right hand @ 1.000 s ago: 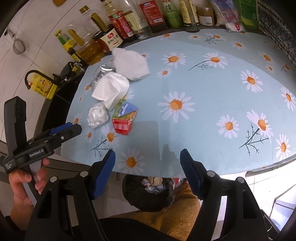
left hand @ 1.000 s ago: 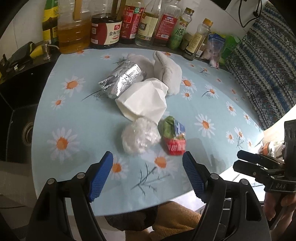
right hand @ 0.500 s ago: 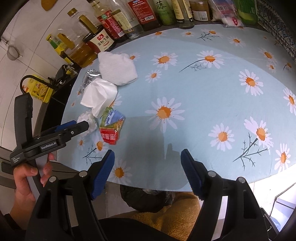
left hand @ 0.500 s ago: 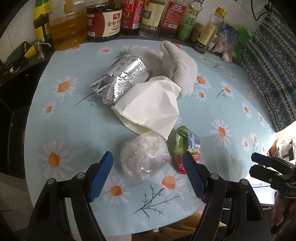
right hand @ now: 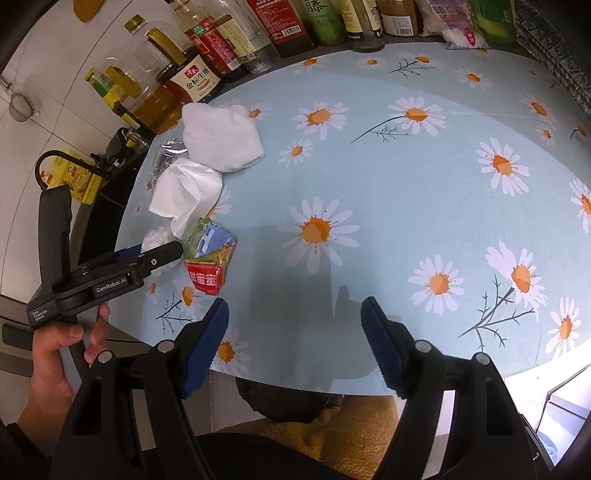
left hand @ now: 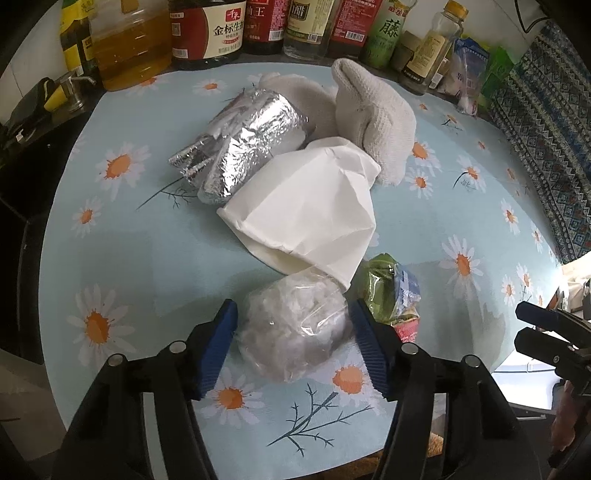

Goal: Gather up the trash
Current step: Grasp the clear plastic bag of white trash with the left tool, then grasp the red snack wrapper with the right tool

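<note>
A crumpled clear plastic ball [left hand: 295, 325] lies on the daisy tablecloth [left hand: 122, 236], between the open fingers of my left gripper [left hand: 295, 347]. A green and red snack wrapper [left hand: 393, 295] lies just right of it. Behind them are a white paper bag [left hand: 310, 218], a foil bundle [left hand: 243, 147] and a white towel [left hand: 373, 114]. My right gripper [right hand: 295, 339] is open and empty over the table's near edge. In its view, the left gripper [right hand: 147, 260] reaches the plastic ball [right hand: 155, 236] beside the snack wrapper [right hand: 210, 258].
Oil and sauce bottles [left hand: 210, 33] line the far edge of the table. A dark sink [left hand: 22, 206] lies to the left. A black trash bag [right hand: 288, 402] sits below the near table edge. A patterned cushion [left hand: 546, 122] is at the right.
My left gripper has moved forward over the table until its fingers flank the plastic ball. My right gripper has shifted slightly closer to the table and stays open.
</note>
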Demonstrator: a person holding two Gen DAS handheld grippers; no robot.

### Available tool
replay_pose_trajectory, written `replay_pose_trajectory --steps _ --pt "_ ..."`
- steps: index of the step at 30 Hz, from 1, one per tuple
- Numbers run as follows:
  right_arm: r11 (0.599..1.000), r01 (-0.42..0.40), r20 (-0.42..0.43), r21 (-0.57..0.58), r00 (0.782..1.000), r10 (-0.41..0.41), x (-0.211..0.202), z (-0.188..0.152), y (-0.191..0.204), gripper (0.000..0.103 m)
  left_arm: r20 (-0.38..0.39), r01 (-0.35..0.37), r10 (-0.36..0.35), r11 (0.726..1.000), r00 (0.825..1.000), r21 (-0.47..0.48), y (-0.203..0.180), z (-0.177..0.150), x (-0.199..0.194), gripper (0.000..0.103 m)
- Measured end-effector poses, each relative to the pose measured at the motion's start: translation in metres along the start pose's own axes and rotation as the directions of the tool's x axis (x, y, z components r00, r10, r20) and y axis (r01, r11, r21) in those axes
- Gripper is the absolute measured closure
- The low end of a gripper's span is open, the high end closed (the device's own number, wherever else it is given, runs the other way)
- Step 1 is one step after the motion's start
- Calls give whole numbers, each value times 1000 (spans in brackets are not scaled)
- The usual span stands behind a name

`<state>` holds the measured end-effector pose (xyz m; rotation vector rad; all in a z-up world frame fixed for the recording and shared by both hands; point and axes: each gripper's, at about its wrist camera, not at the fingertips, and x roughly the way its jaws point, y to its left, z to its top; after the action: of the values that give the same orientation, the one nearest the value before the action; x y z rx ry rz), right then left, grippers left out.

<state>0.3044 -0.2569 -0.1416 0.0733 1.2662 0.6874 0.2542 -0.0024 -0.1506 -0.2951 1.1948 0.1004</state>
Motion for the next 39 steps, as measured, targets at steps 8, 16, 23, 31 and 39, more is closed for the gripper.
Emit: replay_pose_trajectory --steps 8,16,23,31,39 --pt "1000 -9 -1 -8 1000 9 3 4 3 29 10 -3 3 1000 1000 7 0 0 -1 45" --pt "997 -15 -25 -73 1000 14 14 13 21 29 36 17 -16 999 999 -29 10 -9 -20 45" --pt "983 -33 -73 -180 997 21 35 23 54 29 85 26 -19 996 996 -84 22 -24 -44 45" --pt "959 -49 -129 -279 992 13 62 34 83 29 120 21 -2 987 993 -160 40 -39 -63 45" --pt "935 -43 -168 -352 986 -18 88 39 100 29 149 10 24 974 989 -228 53 -54 -75 47"
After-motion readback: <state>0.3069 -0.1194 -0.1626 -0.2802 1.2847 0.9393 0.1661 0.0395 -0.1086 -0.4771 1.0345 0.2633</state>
